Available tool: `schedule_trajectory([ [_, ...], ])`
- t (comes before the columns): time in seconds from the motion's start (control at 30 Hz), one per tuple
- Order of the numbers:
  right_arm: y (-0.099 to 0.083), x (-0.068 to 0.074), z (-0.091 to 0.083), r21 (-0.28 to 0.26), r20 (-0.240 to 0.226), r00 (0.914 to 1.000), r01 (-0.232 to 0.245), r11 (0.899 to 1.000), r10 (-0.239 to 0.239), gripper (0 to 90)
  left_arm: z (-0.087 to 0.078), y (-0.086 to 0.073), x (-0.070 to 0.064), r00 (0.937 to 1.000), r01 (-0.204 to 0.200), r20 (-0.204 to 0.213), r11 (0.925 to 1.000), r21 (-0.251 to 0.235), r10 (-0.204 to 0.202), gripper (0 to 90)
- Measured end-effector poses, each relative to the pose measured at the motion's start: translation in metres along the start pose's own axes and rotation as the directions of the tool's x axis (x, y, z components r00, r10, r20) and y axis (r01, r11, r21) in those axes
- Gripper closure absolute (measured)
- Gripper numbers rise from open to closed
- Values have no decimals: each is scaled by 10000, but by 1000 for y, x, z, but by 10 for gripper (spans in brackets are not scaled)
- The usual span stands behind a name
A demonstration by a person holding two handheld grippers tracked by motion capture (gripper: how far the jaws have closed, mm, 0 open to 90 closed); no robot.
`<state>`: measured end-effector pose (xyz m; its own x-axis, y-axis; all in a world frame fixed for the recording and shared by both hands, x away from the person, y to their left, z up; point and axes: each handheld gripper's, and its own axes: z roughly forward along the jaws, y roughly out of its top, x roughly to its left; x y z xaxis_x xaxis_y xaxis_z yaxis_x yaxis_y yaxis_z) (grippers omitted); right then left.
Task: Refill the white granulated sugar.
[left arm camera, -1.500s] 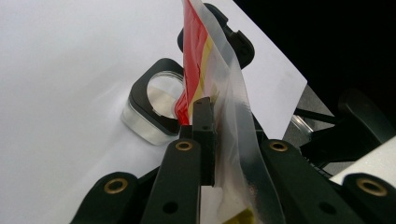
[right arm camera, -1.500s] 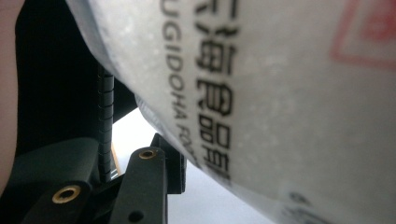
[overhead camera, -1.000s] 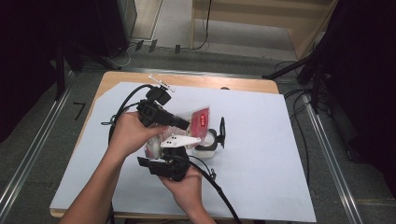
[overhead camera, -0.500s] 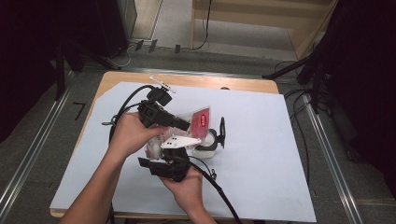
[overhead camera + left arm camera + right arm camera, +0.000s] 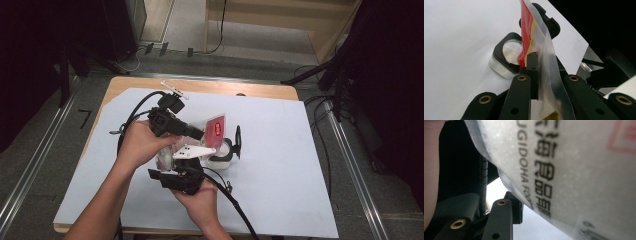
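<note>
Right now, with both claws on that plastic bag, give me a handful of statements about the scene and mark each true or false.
1. The left claw is shut on the plastic bag. True.
2. The bag carries a red label. True.
3. The small clear container sits on bare wood. False: it rests on the white sheet covering the table.
4. The container's black lid is closed flat. False: it stands open, raised beside the container.
5. The bag has black printed lettering. True, in the right gripper view.
</note>
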<state>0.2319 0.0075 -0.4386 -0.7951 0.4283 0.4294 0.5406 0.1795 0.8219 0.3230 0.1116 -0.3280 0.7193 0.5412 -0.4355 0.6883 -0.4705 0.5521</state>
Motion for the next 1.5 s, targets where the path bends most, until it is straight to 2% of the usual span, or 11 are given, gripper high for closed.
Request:
schedule_trajectory([
  [0.3, 0, 1, -1, 16, 20, 9998, 211, 9998, -211, 625, -1, 0, -1, 10000, 10, 10, 10000, -15, -10, 828],
  [1.0, 3, 1, 0, -91, -43, 10000, -60, 9999, 59, 631, -1, 3, -3, 9998, -102, -157, 9999, -65, 101, 822],
  [1.37, 3, 2, 0, -82, -76, 9999, -85, 9999, 85, 622, -2, 2, -3, 9997, -159, -160, 9998, -71, 158, 823],
  [1.5, 4, 3, 0, -47, 25, 10000, 90, 9999, -90, 622, -2, 2, -4, 9999, -129, -116, 9998, -128, 127, 823],
])
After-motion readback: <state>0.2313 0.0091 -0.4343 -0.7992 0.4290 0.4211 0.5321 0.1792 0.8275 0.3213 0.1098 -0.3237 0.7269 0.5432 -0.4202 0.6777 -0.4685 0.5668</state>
